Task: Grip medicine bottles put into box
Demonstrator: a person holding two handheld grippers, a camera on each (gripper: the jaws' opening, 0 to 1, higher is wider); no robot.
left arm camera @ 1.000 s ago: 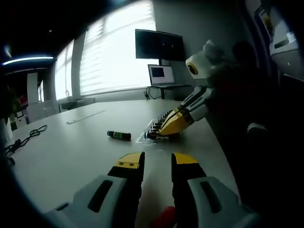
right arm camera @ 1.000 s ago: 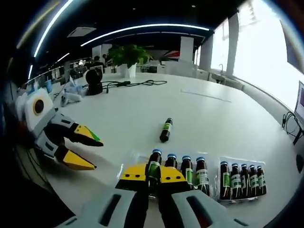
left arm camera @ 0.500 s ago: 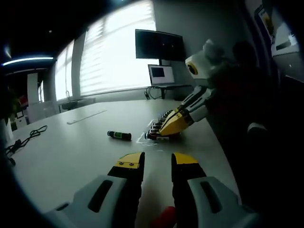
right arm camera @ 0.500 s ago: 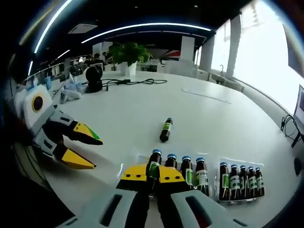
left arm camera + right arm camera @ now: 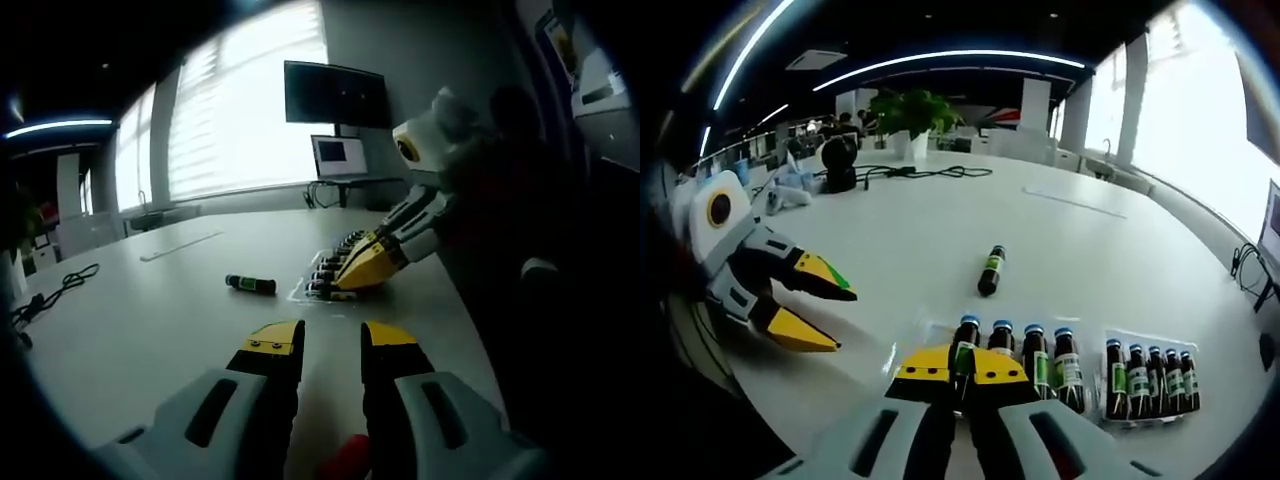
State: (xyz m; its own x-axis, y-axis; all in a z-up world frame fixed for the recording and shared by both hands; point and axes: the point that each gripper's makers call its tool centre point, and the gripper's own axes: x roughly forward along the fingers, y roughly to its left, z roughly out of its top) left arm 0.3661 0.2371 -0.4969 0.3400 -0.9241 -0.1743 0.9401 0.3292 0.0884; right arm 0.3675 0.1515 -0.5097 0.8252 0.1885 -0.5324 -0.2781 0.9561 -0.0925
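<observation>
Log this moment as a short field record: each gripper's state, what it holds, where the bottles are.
right gripper: shut on a bottle at the left end of a row of four in the near tray
left gripper: open, holding nothing, above the white table
loose bottle: lying on its side on the table, apart from the trays
second tray: five bottles side by side

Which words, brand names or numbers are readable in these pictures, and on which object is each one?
None can be read.
Green labels on the bottles in the tray: too small and blurred.
Label on the lying bottle: blurred.
Laptop screen and monitor: no legible text.
</observation>
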